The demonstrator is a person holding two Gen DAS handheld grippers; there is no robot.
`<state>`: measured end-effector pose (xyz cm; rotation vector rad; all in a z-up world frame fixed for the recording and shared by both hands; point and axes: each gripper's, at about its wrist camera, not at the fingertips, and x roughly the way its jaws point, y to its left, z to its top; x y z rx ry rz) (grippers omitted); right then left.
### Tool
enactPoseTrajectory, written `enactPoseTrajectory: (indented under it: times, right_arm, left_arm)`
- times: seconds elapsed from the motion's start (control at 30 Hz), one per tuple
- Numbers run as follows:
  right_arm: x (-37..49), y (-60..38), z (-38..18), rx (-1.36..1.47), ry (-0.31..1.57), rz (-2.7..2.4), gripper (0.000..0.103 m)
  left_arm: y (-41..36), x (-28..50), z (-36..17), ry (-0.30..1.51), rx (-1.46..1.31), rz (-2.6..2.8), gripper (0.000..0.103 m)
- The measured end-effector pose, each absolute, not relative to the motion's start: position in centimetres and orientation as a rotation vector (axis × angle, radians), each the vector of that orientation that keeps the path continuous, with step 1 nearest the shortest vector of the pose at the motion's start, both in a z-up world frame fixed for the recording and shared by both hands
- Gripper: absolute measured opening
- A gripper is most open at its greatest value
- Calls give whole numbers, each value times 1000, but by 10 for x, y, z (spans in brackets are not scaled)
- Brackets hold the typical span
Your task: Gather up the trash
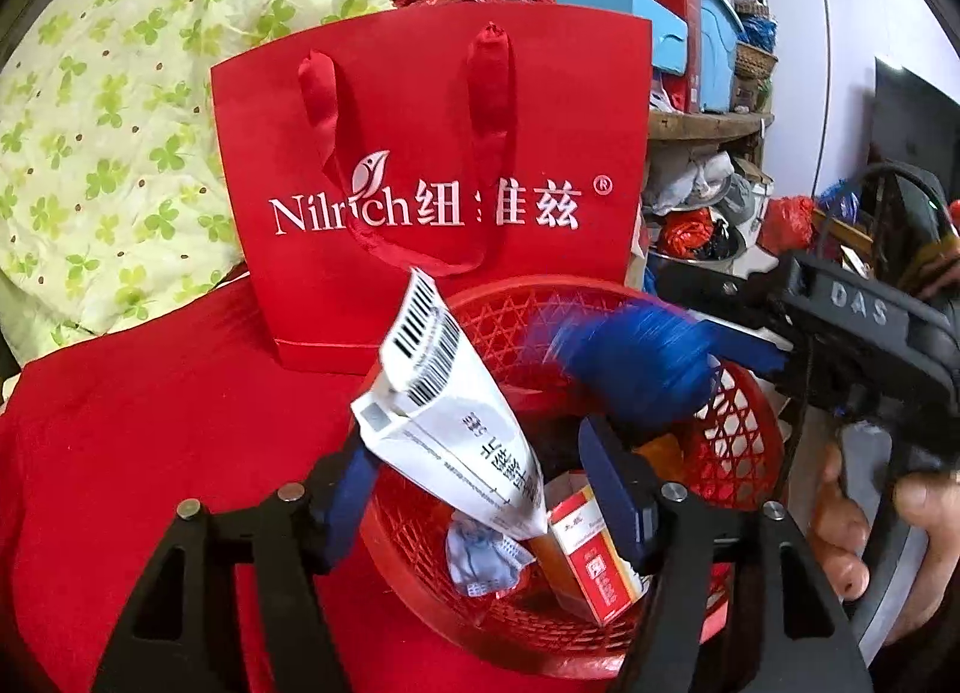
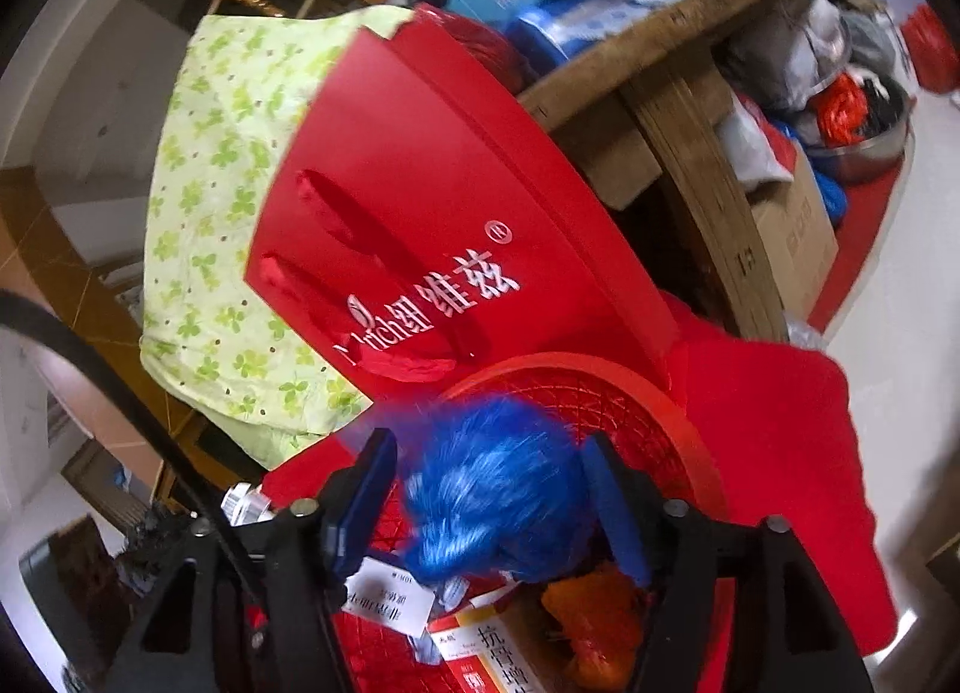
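A red lattice basket (image 1: 750,411) sits on a red cloth (image 1: 150,453). My left gripper (image 1: 480,483) hangs over the basket with its jaws apart. A white barcoded box (image 1: 456,405) stands tilted between them, leaning by the left finger, its lower end in the basket. My right gripper (image 2: 492,495) is also over the basket (image 2: 690,423), jaws apart, with a blurred crumpled blue bag (image 2: 498,489) between the fingers and a gap on its left side. In the basket lie a red-and-white carton (image 1: 594,561), crumpled paper (image 1: 480,561) and an orange wrapper (image 2: 594,627).
A red Nilrich gift bag (image 1: 432,153) stands just behind the basket. Green clover-print bedding (image 1: 120,93) is piled to the left. A wooden shelf (image 1: 702,123) crowded with boxes and bags is to the right. A person's hand (image 1: 852,519) holds the right gripper's handle.
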<state>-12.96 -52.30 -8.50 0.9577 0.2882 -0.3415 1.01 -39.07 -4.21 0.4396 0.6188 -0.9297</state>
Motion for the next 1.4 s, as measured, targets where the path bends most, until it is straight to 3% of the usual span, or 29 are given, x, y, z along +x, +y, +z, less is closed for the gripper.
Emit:
enactPoseTrajectory:
  times: [0.33, 0.4, 0.47, 0.67, 0.93, 1.0, 1.07, 1.4]
  right_arm:
    - [-161, -490, -72, 913, 251, -321, 69]
    - [-170, -479, -67, 886, 250, -331, 69]
    - [-180, -468, -61, 854, 247, -341, 68]
    - [-208, -437, -37, 740, 229, -374, 68]
    - [-221, -402, -5, 636, 205, -352, 68]
    - [-221, -390, 4, 608, 198, -337, 68]
    - [-221, -379, 11, 577, 198, -329, 69]
    - [-246, -326, 41, 455, 209, -331, 74]
  left_arm:
    - [-352, -11, -13, 528, 403, -1022, 72]
    - [-341, -18, -2, 498, 393, -1039, 75]
    - [-329, -25, 10, 453, 378, -1048, 85]
    - [-294, -38, 36, 368, 349, -1030, 85]
    - [-247, -41, 46, 369, 351, -934, 86]
    - [-239, -45, 46, 374, 377, -882, 88]
    - [-233, -47, 47, 384, 400, -832, 96]
    - [-191, -69, 65, 363, 393, -678, 98]
